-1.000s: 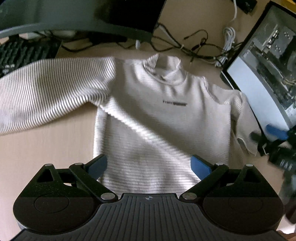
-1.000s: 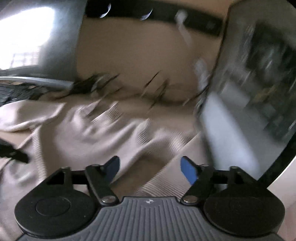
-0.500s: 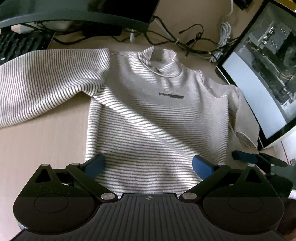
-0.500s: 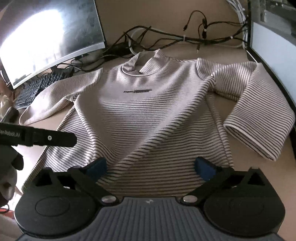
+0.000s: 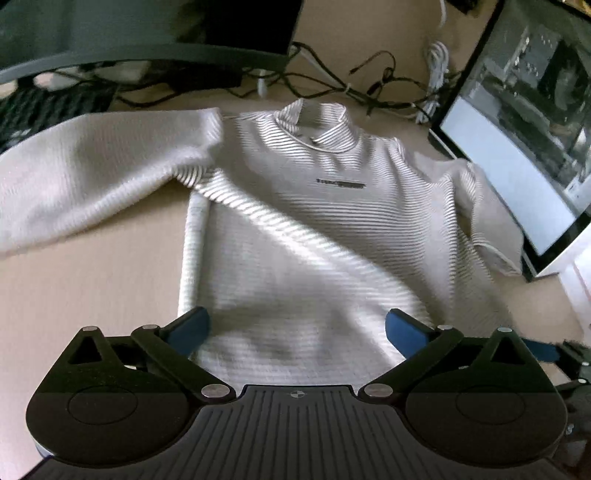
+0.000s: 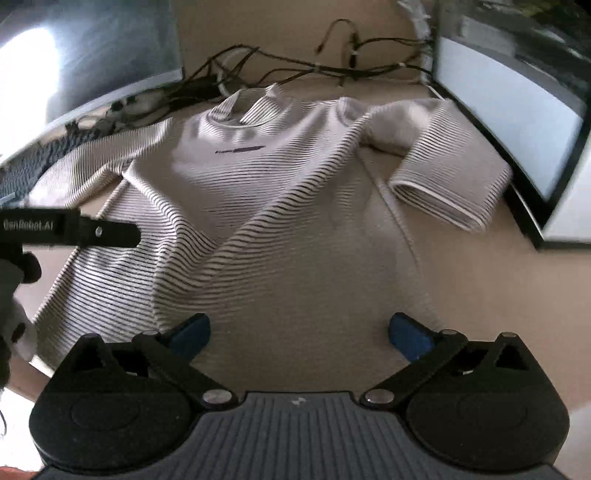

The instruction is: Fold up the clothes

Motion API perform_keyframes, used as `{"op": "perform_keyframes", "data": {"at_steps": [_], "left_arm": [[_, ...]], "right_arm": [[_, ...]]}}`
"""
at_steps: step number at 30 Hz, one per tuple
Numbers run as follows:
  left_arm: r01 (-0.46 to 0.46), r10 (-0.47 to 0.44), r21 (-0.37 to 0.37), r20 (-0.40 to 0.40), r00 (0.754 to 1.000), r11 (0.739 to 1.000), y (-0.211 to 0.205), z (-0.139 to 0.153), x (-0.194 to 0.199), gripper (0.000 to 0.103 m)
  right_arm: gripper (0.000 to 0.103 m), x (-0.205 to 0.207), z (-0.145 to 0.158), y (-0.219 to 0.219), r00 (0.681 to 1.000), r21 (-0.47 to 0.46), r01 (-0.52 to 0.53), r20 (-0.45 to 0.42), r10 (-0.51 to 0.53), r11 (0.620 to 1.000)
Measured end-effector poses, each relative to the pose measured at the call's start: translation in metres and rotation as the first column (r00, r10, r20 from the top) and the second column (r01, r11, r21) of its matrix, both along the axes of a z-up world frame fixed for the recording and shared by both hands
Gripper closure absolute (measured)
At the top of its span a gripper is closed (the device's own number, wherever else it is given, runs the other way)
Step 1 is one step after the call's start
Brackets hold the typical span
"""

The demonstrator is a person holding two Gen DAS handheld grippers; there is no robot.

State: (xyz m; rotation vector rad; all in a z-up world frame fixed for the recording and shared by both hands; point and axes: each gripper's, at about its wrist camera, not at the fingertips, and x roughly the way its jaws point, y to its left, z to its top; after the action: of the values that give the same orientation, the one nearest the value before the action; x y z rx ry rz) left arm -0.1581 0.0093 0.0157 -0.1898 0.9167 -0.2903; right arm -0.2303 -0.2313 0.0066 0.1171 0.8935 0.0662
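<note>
Both grippers are spread wide with nothing between the blue pads. The left gripper hangs over the bottom hem on its side of the striped sweater, and the right gripper hangs over the hem toward the other side; its jaws have just been opening, nothing caught in them. From the right wrist view you can see the left one's black finger poking in at the edge.

The sweater lies face up on the desk, collar away from the hands, one long sleeve stretched flat out to the side, the other sleeve bunched and doubled over near the shoulder.

My guess is the step in hand is grabbing the hem corners. I'd drop each gripper right at a corner, pinch both layers of knit, not just the top one, and lift evenly so the body doesn't skew. That crumpled sleeve probably wants straightening first.

Room-wise it's a cramped tan desk: a monitor touching the bunched sleeve, another curved screen at the back, a keyboard beside the long sleeve, and tangled cables behind the collar.
</note>
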Motion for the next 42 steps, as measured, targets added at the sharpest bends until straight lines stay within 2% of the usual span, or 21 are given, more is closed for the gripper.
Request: {"op": "perform_keyframes", "data": {"at_steps": [4, 6, 9, 12, 17, 22, 25, 29, 32, 42], "left_arm": [[-0.057, 0.053, 0.044, 0.091, 0.994, 0.997, -0.012, 0.023, -0.05, 0.0], [-0.084, 0.076, 0.058, 0.134, 0.988, 0.995, -0.02, 0.034, -0.075, 0.0], [-0.13, 0.109, 0.089, 0.215, 0.971, 0.987, -0.034, 0.051, -0.113, 0.0], [-0.193, 0.147, 0.139, 0.287, 0.947, 0.971, -0.051, 0.065, -0.155, 0.0], [-0.207, 0.146, 0.175, 0.306, 0.941, 0.963, -0.072, 0.072, -0.223, 0.0], [-0.234, 0.174, 0.167, 0.308, 0.935, 0.958, -0.08, 0.066, -0.27, 0.0], [-0.237, 0.185, 0.155, 0.289, 0.939, 0.959, -0.085, 0.065, -0.284, 0.0], [-0.236, 0.179, 0.162, 0.306, 0.935, 0.958, -0.095, 0.074, -0.295, 0.0], [-0.234, 0.164, 0.186, 0.329, 0.93, 0.954, -0.104, 0.079, -0.301, 0.0], [-0.208, 0.142, 0.186, 0.318, 0.938, 0.96, -0.117, 0.08, -0.305, 0.0]], "right_arm": [[0.0, -0.025, 0.019, -0.01, 0.99, 0.013, 0.077, 0.117, -0.079, 0.997], [0.0, -0.039, 0.032, -0.013, 0.979, 0.004, 0.082, 0.188, -0.081, 0.997], [0.0, -0.071, 0.049, -0.017, 0.961, -0.012, 0.059, 0.27, -0.053, 0.998], [0.0, -0.112, 0.059, -0.03, 0.939, 0.011, 0.061, 0.339, -0.061, 0.998], [0.0, -0.17, 0.068, -0.043, 0.909, 0.018, 0.105, 0.403, -0.104, 0.994], [0.0, -0.211, 0.062, -0.038, 0.915, 0.005, 0.049, 0.401, -0.047, 0.999], [0.0, -0.228, 0.06, -0.042, 0.918, -0.016, 0.035, 0.395, -0.026, 0.999], [0.0, -0.239, 0.072, -0.054, 0.91, -0.042, 0.065, 0.413, -0.042, 0.997], [0.0, -0.24, 0.073, -0.065, 0.911, -0.023, 0.085, 0.406, -0.068, 0.996], [0.0, -0.247, 0.072, -0.073, 0.922, -0.014, 0.05, 0.386, -0.041, 0.999]]}}
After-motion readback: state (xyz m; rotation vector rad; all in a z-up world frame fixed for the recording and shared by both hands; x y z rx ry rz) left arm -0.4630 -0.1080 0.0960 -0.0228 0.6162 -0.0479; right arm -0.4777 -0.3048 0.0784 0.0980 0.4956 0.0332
